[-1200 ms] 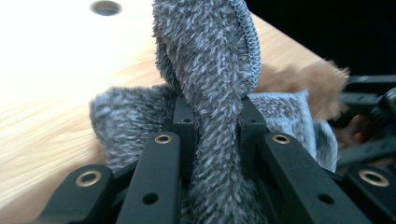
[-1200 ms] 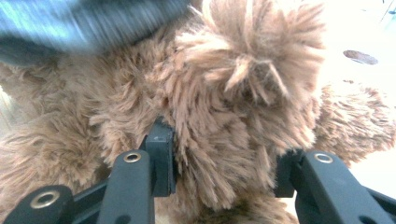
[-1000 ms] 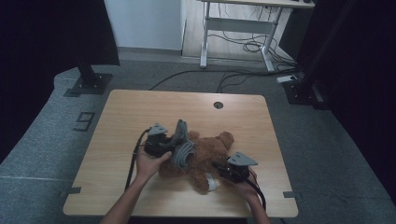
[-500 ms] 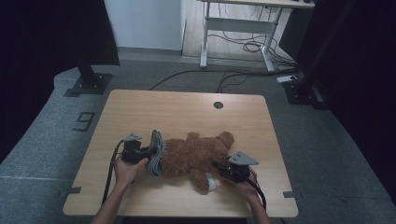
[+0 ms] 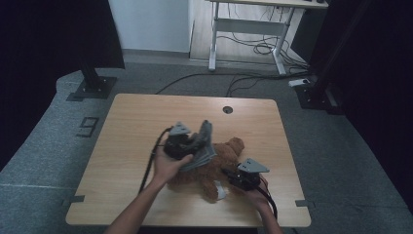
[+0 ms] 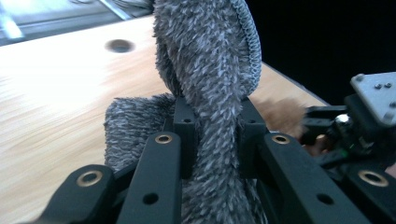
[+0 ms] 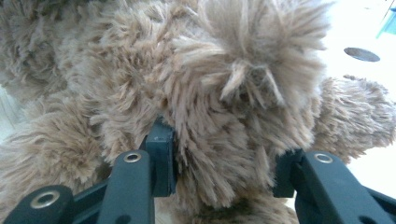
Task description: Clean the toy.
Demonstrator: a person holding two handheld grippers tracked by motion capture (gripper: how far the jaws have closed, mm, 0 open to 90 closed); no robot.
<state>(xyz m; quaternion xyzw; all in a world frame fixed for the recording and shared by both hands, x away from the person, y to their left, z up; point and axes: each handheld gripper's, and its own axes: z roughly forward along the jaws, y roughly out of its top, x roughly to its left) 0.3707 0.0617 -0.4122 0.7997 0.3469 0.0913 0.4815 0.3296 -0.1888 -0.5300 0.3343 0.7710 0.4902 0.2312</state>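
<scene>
A brown plush teddy bear [image 5: 221, 165] lies on the wooden table [image 5: 146, 117], its fur close up in the right gripper view [image 7: 224, 107]. My right gripper [image 5: 233, 176] is shut on a limb of the bear, whose fur bulges between the pads [image 7: 161, 161]. My left gripper [image 5: 195, 145] is shut on a fluffy grey cloth [image 5: 204, 144] and holds it raised over the bear's body. In the left gripper view the grey cloth [image 6: 210, 84] stands up between the jaws, pinched at my left gripper [image 6: 215, 135], with the right gripper's body [image 6: 359, 126] behind it.
A round cable hole [image 5: 227, 109] sits near the table's far edge. Cables trail from both grippers over the front of the table. A desk frame [image 5: 248, 29] and loose floor cables [image 5: 219, 78] lie beyond the table.
The left hand swung out to the table's left with the grey cloth, then came back and up over the bear. The right gripper stayed on the bear.
</scene>
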